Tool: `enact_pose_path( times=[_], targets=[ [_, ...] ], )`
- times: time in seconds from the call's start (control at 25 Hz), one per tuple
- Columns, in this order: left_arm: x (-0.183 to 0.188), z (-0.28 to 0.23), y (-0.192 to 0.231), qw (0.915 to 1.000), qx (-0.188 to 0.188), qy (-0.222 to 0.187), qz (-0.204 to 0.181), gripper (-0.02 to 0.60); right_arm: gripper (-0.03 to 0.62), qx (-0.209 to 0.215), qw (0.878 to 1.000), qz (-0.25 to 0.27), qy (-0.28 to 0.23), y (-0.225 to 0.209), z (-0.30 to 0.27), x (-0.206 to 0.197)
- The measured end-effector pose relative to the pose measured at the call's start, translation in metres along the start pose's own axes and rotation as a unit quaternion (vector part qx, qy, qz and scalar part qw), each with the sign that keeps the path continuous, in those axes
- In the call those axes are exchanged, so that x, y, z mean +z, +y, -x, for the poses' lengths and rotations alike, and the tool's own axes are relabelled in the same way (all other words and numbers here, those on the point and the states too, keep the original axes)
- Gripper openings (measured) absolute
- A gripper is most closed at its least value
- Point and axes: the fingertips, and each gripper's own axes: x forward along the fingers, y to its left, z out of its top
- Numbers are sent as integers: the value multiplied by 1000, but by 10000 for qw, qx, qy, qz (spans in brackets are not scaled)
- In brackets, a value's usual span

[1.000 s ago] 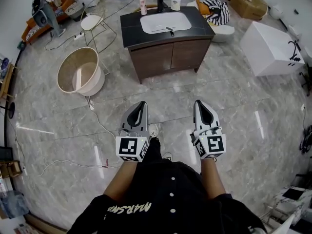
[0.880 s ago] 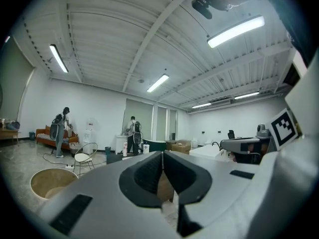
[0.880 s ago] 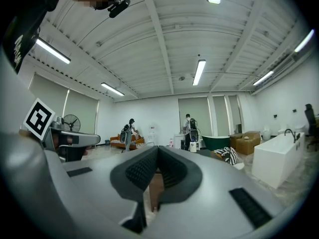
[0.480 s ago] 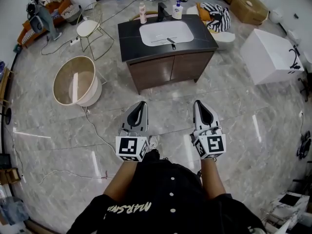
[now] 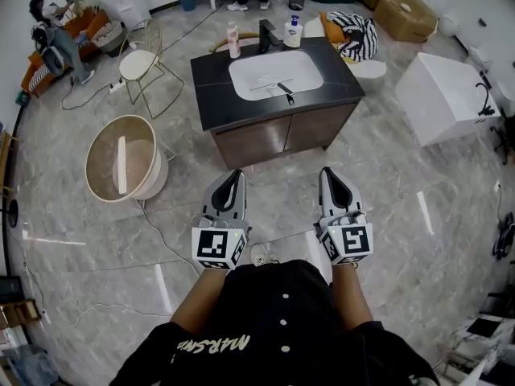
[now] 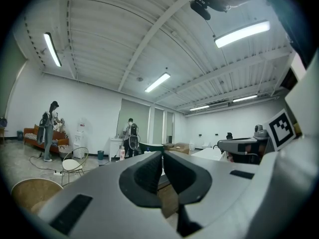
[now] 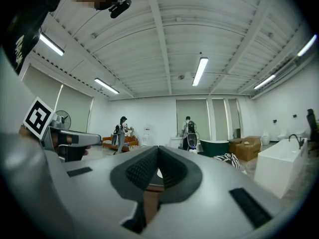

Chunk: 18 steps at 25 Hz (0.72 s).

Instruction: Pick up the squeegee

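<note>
Reading across the shirt (image 5: 213,344), white print starts "MARS"; the rest is unclear. Grey marbled floor (image 5: 402,215) spreads around a dark vanity (image 5: 265,135) with a white sink (image 5: 245,71). The squeegee (image 5: 283,92) lies on the sink's near rim, well ahead of the left gripper (image 5: 234,174) and right gripper (image 5: 327,172), both level, jaws closed together on nothing.

Looks level along the left gripper (image 6: 162,156), jaws pressed together with nothing between them. Catches beyond a wire chair (image 6: 75,163) and a round tub (image 6: 27,193) at left, a person (image 6: 50,131) by an orange sofa (image 6: 31,135), and a second person (image 6: 130,133) farther back.
</note>
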Motion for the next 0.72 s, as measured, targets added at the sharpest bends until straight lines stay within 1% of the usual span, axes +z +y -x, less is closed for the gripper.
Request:
enact_pose_path(
  times=[0.16,0.36,0.52,0.72],
  targets=[
    [-12,-20,14,9998,-76,152,69,20,-5,-92,9998,-96,148,-2,-18,-14],
    [-25,-44,22,9995,-162,272,96,18,-5,-237,9994,-156,218,-21,-37,-26],
    [-29,-70,32,9994,-147,291,139,18,-5,-244,9994,-129,204,-33,-61,-29],
    [-27,-113,50,9996,-62,260,102,18,-5,-146,9997,-141,168,-54,-108,-32]
  ],
)
